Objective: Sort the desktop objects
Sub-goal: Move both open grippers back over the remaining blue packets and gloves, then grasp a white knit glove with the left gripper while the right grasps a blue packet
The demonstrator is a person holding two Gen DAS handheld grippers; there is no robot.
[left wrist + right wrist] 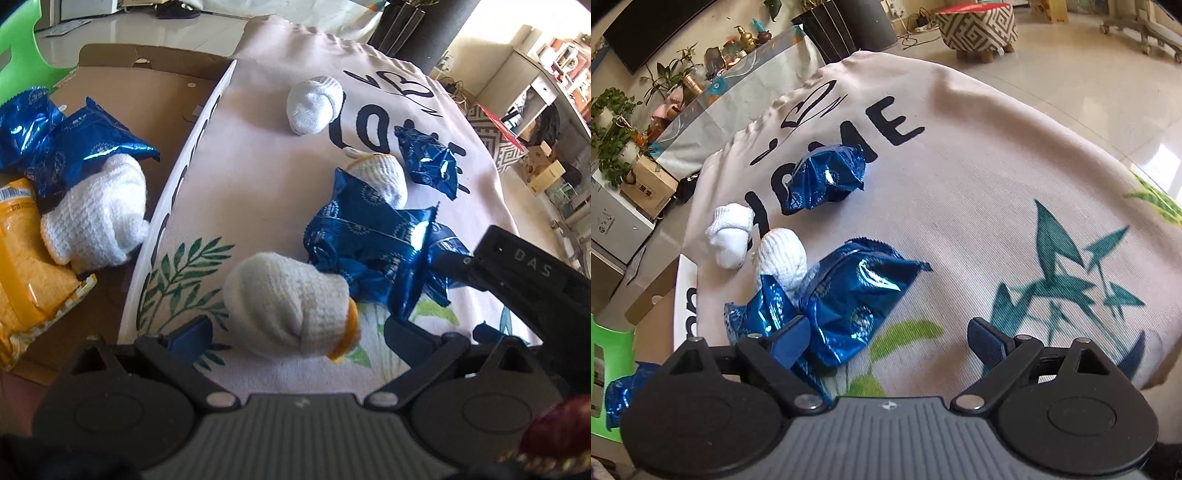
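Left claw (295, 328) spread around a rolled glove (291, 306), not gripping; right claw (888, 341) released beside blue packets (857, 295) on the worktop (997, 184).

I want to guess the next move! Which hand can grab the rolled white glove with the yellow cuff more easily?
Left, probably. The left hand-held gripper is open, with the rolled white glove lying right between its fingers. The right hand-held gripper is open too, but sits over a blue foil packet instead.
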